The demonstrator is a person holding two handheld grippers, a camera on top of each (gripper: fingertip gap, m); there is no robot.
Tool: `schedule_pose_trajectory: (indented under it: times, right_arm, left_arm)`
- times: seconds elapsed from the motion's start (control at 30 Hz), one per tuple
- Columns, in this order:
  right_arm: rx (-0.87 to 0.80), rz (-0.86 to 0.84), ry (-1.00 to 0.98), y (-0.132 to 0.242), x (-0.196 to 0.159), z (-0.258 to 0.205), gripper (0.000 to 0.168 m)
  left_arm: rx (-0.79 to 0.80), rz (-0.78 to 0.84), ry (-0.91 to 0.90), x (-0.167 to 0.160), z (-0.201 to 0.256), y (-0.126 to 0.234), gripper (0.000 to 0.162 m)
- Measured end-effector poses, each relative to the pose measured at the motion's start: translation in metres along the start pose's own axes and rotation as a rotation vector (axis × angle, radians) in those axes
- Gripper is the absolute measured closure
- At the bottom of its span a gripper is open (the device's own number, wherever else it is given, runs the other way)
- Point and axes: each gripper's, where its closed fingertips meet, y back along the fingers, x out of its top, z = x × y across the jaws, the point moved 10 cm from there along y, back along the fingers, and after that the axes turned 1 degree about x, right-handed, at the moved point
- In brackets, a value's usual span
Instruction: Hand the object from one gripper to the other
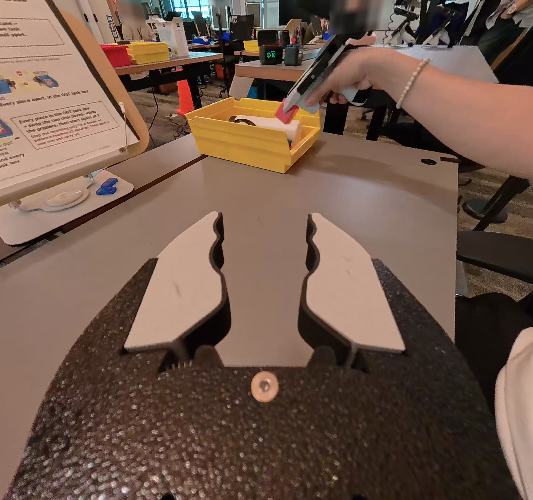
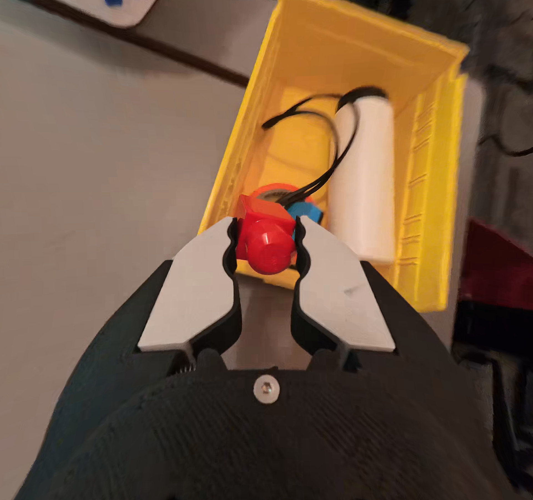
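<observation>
Above the yellow plastic bin [image 2: 340, 62] at 12 o'clock, right tool [image 2: 266, 243] clamps a red plastic knobbed piece [image 2: 266, 251]; left tool [image 1: 265, 258] gapes empty. Pickup step; next, carry it across.

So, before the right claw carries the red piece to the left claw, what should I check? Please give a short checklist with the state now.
1. Right claw shut on the red piece: ok.
2. Red piece lifted clear of the yellow bin: ok in the left wrist view, it hangs above the rim.
3. Black cord in the bin free of the piece: cannot tell.
4. Left claw open and empty: ok.
5. Table between the claws free of obstacles: ok.
6. Grip firm enough for travel: cannot tell.
</observation>
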Motion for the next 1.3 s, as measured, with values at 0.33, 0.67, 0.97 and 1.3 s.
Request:
schedule_pose_trajectory:
  times: [0.33, 0.67, 0.97, 1.3]
  right_arm:
    - [0.003, -0.380, 0.042, -0.051, 0.002, 0.001, 0.130]
    - [-0.091, -0.370, 0.039, -0.059, -0.007, 0.003, 0.099]
    - [-0.159, 0.089, 0.081, 0.021, 0.003, -0.028, 0.063]
    - [0.286, 0.435, 0.151, 0.027, -0.040, -0.166, 0.065]
  left_arm:
    - [0.063, -0.018, -0.018, -0.002, -0.016, 0.023, 0.109]
    - [0.156, 0.034, 0.106, -0.008, -0.046, 0.056, 0.111]
    - [0.461, 0.065, 0.313, -0.021, -0.099, 0.116, 0.115]
    - [0.686, -0.235, 0.353, -0.022, -0.182, 0.165, 0.117]
